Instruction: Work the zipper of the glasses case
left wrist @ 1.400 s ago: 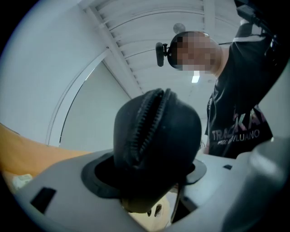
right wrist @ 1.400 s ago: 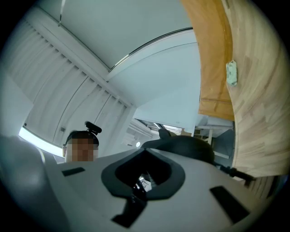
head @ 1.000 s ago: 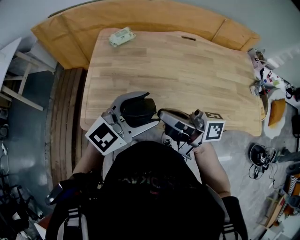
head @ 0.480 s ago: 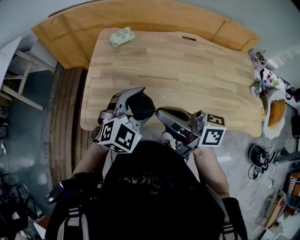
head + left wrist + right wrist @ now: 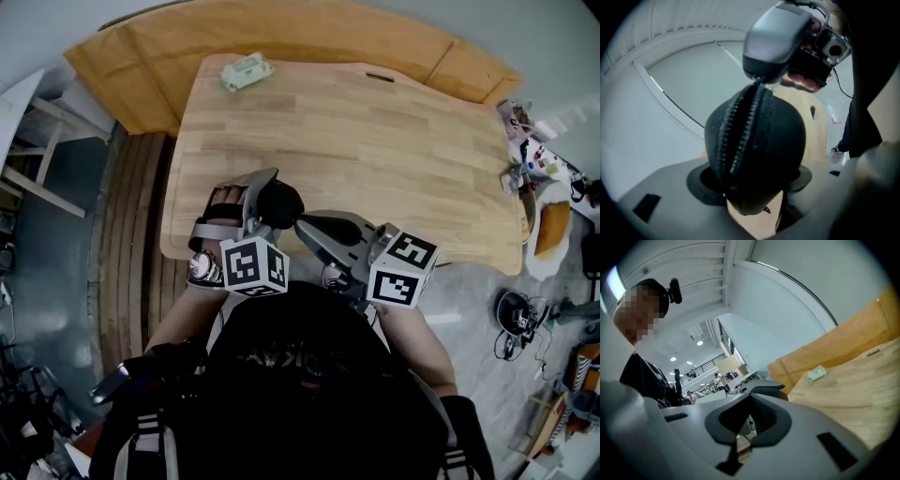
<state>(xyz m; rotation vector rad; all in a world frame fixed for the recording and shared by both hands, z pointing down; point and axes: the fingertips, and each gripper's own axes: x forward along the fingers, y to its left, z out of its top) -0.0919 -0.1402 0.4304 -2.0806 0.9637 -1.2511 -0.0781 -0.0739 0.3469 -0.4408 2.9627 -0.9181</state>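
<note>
- The wooden counter (image 5: 375, 141) is lying beyond the action rather than under it. The work is happening in the air at its near edge, so anything slipping free is likely falling toward the person's lap or the floor.
- The left hand-held gripper (image 5: 754, 185) is clamping the black glasses case (image 5: 754, 136) between its jaws, which have just been closing further. An off-centre squeeze could be pushing the rounded shell out of the pads.
- The right hand-held gripper (image 5: 748, 416), jaws together, is meeting the top end of the zipper (image 5: 743, 126). The pull itself is too small to make out.
- The zipper is running up the case's facing edge. A tug off the line of the teeth risks jamming the slider or twisting the case in the left jaws, and a thin pinch may be slipping off.
</note>
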